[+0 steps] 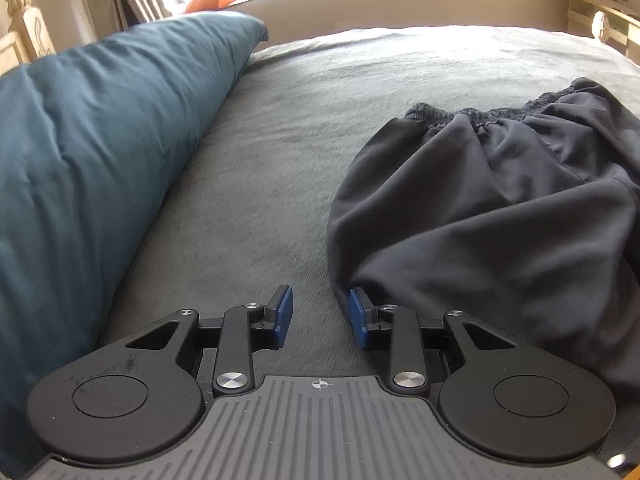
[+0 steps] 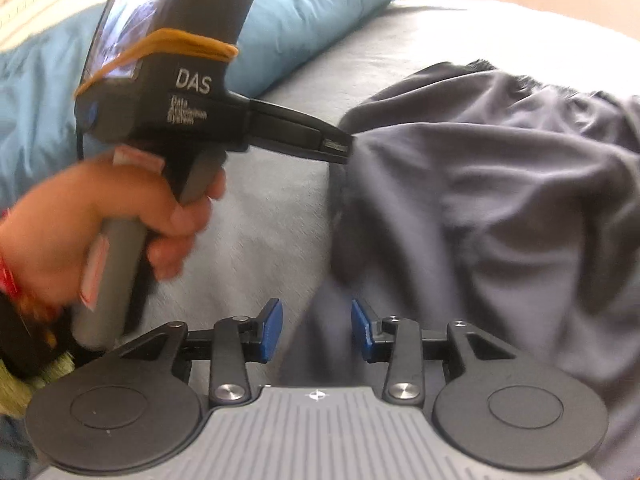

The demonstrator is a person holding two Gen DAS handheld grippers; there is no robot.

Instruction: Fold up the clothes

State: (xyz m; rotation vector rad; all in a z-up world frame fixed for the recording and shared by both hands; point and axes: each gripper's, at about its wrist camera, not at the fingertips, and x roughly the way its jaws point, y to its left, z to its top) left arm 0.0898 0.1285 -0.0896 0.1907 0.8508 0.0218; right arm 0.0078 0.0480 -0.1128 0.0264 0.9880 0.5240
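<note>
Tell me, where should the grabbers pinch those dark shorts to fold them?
Probably the shorts' near hem, coming from the near side. The gathered waistband lies at the far end, so the hem sits closest. The left gripper is open beside the hem's left corner; the right gripper is open with cloth between its pads.

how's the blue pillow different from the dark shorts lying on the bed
The pillow is teal blue, plump and smooth; the shorts are dark grey, thin and limp, crumpled into folds. The pillow lies along the left side of the bed, clear of the left gripper; the shorts lie on the right, their edge at that gripper's right fingertip. Both are soft fabric resting on the grey cover.
</note>
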